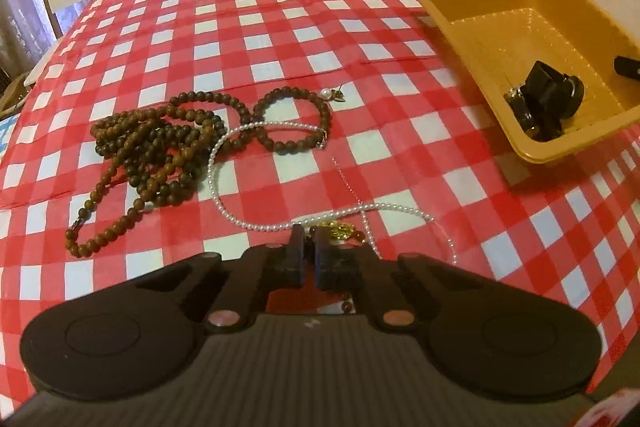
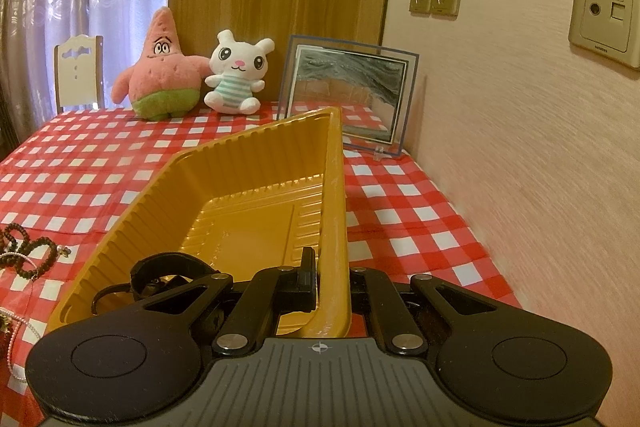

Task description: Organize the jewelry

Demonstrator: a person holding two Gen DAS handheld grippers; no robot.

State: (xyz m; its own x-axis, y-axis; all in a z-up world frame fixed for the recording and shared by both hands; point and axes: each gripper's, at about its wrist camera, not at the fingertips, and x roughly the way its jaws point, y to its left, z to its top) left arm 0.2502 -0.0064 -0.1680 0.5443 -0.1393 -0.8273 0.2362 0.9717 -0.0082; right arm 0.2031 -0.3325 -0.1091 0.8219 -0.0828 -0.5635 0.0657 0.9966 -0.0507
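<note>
1. Your right tool (image 2: 314,281) is clamped shut on the side wall of the yellow tray (image 2: 256,163), one finger inside and one outside. Looks like you're just pinning the tray so it doesn't skate around on the checkered surface (image 1: 280,27) while the other hand loads it.
2. Your left tool (image 1: 307,251) is closed too, tips down at the surface edge nearest you, right on a small gold pendant piece (image 1: 340,230). Something dark sits between the fingers, but I can't tell for sure that it's actually caught.
3. Tray contents so far: a dark strap-and-ring bundle (image 1: 544,103) in the corner by your right tool. The rest of the tray floor is bare.
4. Not sorted yet, out in the middle of the surface: the brown bead strands (image 1: 160,155) in a heap, with the pearl necklace (image 1: 256,187) looping over them and trailing back to your left tool. A pearl earring (image 1: 330,94) sits just beyond the beads.
5. My guess is the pearl strand could snag when you lift.
</note>
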